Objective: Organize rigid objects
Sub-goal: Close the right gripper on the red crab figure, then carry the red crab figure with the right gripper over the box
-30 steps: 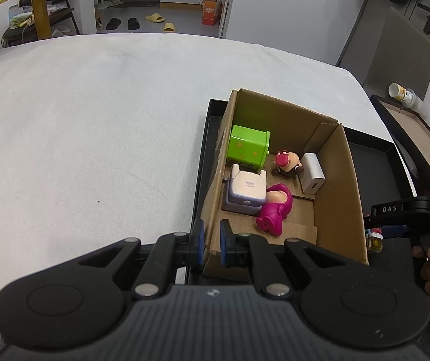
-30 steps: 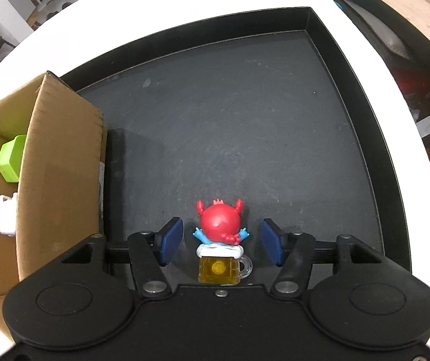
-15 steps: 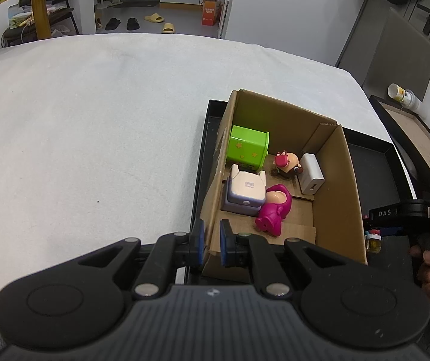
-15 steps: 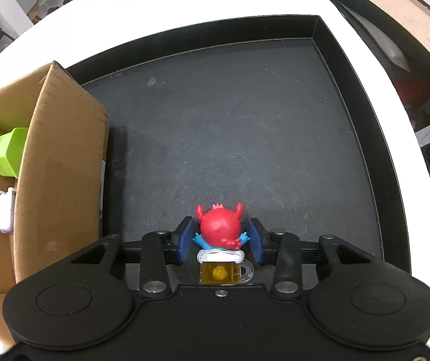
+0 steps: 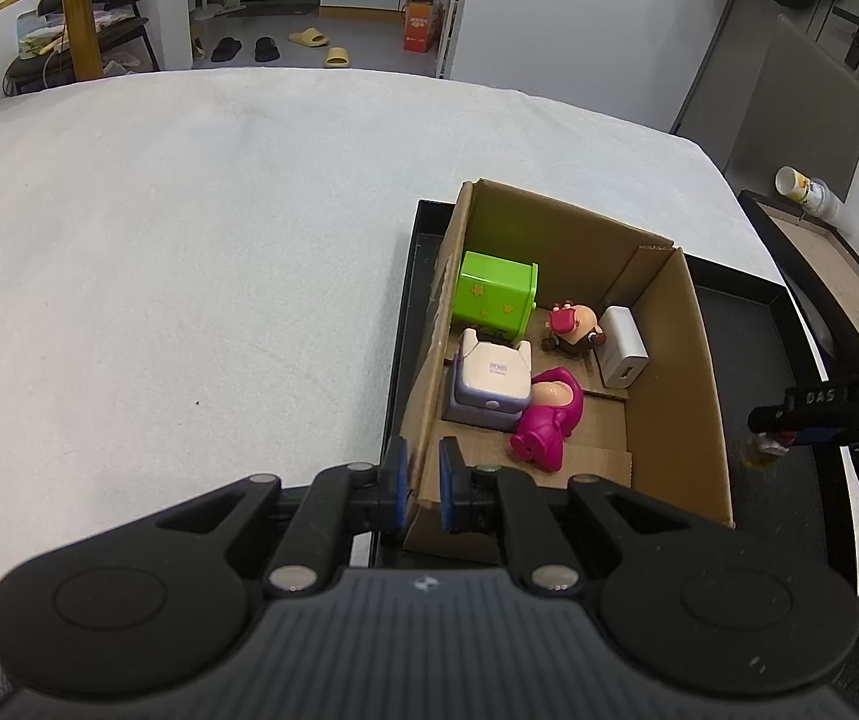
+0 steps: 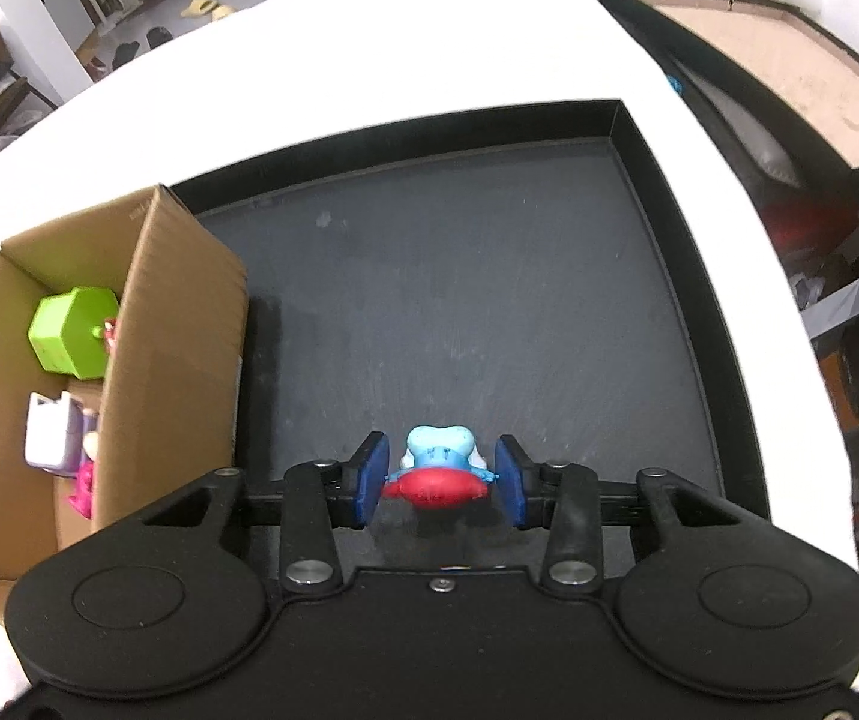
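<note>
Gripping a small red and blue toy figure (image 6: 438, 468) between its blue pads, the right gripper (image 6: 440, 480) appears at lower centre of the right wrist view, with the black tray (image 6: 687, 276) spread behind it. At left in that view stands the cardboard box (image 6: 177, 324). Lower centre in the left wrist view, the left gripper (image 5: 419, 485) is closed on the box's near wall. Inside the box lie a green block (image 5: 492, 294), a white charger (image 5: 624, 345) and a pink figure (image 5: 546, 420).
</note>
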Demonstrator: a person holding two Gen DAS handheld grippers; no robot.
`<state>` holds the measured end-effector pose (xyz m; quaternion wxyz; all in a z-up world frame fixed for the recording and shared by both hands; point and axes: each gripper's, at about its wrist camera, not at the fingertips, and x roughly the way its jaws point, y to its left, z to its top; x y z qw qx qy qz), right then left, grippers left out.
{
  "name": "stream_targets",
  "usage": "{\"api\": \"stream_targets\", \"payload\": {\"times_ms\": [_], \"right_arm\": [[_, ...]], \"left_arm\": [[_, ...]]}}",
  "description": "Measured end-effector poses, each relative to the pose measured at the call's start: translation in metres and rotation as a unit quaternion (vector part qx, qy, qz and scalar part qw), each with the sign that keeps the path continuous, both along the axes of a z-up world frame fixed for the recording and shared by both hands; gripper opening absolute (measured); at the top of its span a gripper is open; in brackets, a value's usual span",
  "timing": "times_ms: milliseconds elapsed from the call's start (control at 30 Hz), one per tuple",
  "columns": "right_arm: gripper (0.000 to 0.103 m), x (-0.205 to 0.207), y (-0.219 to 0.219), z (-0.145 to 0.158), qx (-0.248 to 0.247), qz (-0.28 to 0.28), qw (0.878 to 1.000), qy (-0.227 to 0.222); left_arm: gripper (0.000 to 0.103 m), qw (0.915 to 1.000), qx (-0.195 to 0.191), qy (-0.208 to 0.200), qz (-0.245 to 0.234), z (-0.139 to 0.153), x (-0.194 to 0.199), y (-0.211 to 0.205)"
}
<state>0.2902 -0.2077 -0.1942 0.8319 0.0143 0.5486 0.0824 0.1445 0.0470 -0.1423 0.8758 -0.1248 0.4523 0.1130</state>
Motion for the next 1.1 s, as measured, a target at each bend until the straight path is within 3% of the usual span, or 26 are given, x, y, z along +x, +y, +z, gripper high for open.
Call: {"api": "stream_targets", "payload": {"times_ms": [267, 533, 1100], "right_arm": [[0.039, -0.005, -0.003, 0.021, 0.021, -0.002, 1.000, -0.010], [0.039, -0.006, 0.005, 0.054, 0.033, 0.020, 0.999, -0.038], [0.039, -0.010, 0.039, 0.093, 0.064, 0.069, 0.993, -0.074]], "left_arm": [[0.009, 1.0000, 0.000, -0.003, 0.000, 0.001, 0.000, -0.001], [0.009, 1.0000, 0.005, -0.005, 0.000, 0.002, -0.002, -0.001], [0.010, 1.0000, 0.002, -0.007, -0.001, 0.001, -0.004, -0.001]]}}
